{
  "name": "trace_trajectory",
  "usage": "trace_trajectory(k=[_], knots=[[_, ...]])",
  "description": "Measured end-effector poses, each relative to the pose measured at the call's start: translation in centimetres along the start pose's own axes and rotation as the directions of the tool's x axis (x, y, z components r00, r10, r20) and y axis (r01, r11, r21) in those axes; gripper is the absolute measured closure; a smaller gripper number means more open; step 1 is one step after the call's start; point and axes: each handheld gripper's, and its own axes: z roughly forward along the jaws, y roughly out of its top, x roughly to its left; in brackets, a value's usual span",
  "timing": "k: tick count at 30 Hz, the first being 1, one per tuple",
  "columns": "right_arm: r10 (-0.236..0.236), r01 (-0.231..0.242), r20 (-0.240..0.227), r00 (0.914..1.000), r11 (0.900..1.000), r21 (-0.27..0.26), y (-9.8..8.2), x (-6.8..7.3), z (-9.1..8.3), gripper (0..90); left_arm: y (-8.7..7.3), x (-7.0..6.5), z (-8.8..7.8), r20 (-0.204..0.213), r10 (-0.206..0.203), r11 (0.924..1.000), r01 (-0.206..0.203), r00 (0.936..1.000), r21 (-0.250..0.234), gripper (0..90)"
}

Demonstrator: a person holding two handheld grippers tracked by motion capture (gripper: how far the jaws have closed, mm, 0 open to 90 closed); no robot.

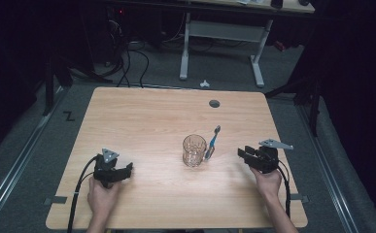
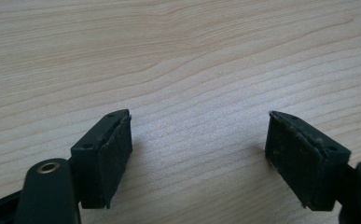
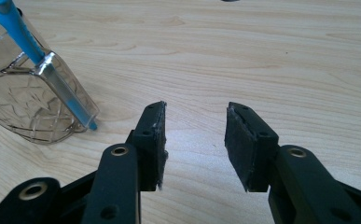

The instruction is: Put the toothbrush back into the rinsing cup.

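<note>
A: Pale wood grain is being shown across the table (image 1: 142, 116) in the high view. What is being carried on it?

B: A clear glass mug (image 1: 194, 150) is being seen upright, right of the table's middle and nearer the near edge than the far one. A blue toothbrush (image 1: 213, 139) is being propped through the mug's handle, its head tilted up toward the far right corner.

A: And the grippers?

B: The left gripper (image 1: 127, 170) is being held near the near left corner, well apart from the mug. The right gripper (image 1: 243, 154) is being held near the right edge, pointed toward the mug but apart from it.

A: What is being shown in the left gripper view?

B: The left gripper (image 2: 199, 154) is being kept with its jaws wide apart over bare table (image 2: 192, 56); nothing is being held between them.

A: And in the right gripper view?

B: The right gripper (image 3: 194, 140) is being kept with its jaws partly apart, with only wood (image 3: 262, 56) between them. The mug (image 3: 24, 102) is being seen at the upper left, the toothbrush (image 3: 19, 32) being passed down through its handle with the tip resting at the table surface.
</note>
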Motion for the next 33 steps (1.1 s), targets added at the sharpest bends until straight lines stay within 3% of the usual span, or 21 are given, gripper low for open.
trace_trajectory(k=[8, 18, 33], knots=[[-0.017, 0.017, 0.017, 0.9997, 1.0, 0.023, -0.2, 0.0, 0.7, 57.8, 0.0, 0.0, 0.0, 0.0, 0.0, 1.0, 0.0, 1.0, 0.0, 23.4], [-0.007, 0.005, 0.048, 0.9988, 0.999, 0.04, -1.3, -0.4, 1.3, 57.8, 0.0, 0.0, 0.0, 0.0, 0.0, 1.0, 0.0, 1.0, 0.0, 23.5], [-0.057, 0.051, 0.094, 0.9939, 0.997, 0.066, -1.6, -0.1, 2.2, 57.5, 0.0, 0.0, 0.0, 0.0, 0.0, 1.0, 0.0, 1.0, 0.0, 23.5]])
